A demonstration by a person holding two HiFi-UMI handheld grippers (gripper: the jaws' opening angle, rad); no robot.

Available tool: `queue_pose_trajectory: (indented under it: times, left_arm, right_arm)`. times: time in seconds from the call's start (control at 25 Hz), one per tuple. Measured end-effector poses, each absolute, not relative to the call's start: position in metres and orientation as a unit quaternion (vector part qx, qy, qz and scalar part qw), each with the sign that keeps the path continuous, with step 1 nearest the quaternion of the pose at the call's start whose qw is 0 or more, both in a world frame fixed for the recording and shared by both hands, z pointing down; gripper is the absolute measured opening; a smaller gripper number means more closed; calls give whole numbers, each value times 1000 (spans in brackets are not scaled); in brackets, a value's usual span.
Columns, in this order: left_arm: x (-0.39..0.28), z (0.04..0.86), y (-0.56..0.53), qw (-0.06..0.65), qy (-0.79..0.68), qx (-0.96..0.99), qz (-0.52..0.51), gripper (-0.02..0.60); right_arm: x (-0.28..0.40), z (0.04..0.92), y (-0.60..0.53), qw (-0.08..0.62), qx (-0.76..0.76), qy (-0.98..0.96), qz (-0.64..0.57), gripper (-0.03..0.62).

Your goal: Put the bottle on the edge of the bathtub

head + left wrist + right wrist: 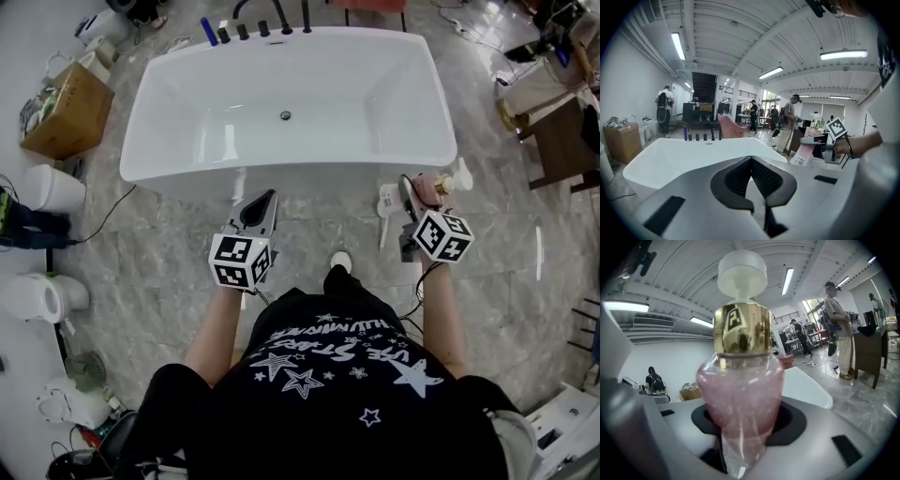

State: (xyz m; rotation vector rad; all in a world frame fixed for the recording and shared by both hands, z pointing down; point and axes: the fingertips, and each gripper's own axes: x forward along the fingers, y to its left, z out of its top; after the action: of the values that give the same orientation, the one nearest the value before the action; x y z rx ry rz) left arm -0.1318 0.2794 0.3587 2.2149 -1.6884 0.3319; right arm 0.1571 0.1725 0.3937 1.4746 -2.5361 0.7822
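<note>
Bottle (740, 399): one item, pink translucent body, gold collar, pale frosted cap.

Location: you hold it in the air in your right claw (745, 423), off the bathtub's (281, 174) near right corner, at about 4 o'clock from the drain in the head view. It isn't on the rim yet.

Right claw: closed on the bottle's lower body, with a pad on each side and the neck and cap rising clear above the jaws.

Left claw (751, 171): jaws together and nothing in them, at about 6 o'clock from the drain, just short of the near rim.

Handling, as judged: looks like glass, so rigid, smooth and likely slippery under the pads, and breakable against a hard tub edge. The cap end probably makes it somewhat top-heavy.

Hold point: keep your grip on the broad body, not the collar or cap. Set the base flat on the rim before you ease off.
</note>
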Motion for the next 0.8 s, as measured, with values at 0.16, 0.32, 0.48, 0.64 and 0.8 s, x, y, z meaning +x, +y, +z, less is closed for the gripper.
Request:
queue_pose_trajectory:
  times: [0.16,0.32,0.48,0.64,0.8]
  left_arm:
    - [-113,360,240,169,-598,775,117,15]
    - [-107,361,206,176,-603,769,117,17]
    - [-115,370,182,180,-598,772,120,16]
    - [-139,390,152,196,-589,774,124,15]
    - [-164,400,109,201,-569,786,134,16]
  right_arm:
    - [174,395,127,53,479,-837,257,224]
    - [183,401,91,60,479,-835,265,224]
    - [178,412,66,66,488,-826,274,224]
    - [160,419,39,69,502,-817,275,224]
    - [145,419,6,73,524,-802,277,224]
